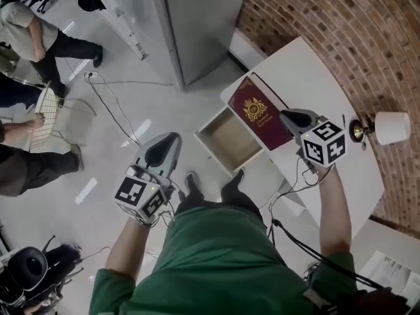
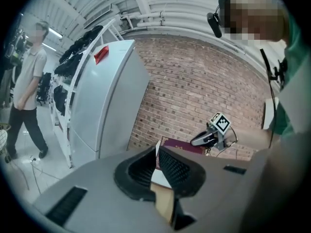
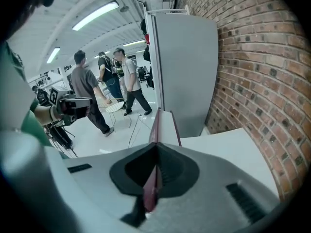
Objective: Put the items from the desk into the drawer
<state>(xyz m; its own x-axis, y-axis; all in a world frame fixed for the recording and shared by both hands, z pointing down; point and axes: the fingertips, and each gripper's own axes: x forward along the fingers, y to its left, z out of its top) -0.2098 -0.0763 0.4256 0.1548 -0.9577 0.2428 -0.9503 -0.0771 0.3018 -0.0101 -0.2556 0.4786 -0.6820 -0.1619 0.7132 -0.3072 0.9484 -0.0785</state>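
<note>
Maroon book (image 1: 258, 112) with a gold crest on its cover, clamped by its near end in the right gripper (image 1: 289, 118). In the right gripper view the two pads are pressed together on the book, which shows edge-on and runs straight out ahead of the fingertips. The long axis of the book thus continues the line of the jaws. Seen from the head view, the book lies cover-up and appears to be held just above the white desk (image 1: 308, 77), its far end reaching the desk's edge.

Open drawer (image 1: 230, 140), apparently empty, lies beside and below the book. It is off the left side of the right fingertips and near them, so the likely next move is a short carry sideways and down, judging from the task. The book looks longer than the drawer is wide. It may need to be turned to lie along the drawer.

Left gripper (image 1: 165, 144) is held low over the floor, well apart from desk and drawer. Its pads meet at the tips with nothing between them. The right gripper is the nearer one.

Lamp (image 1: 384, 128) stands on the desk beyond the right gripper, clear of the path.
</note>
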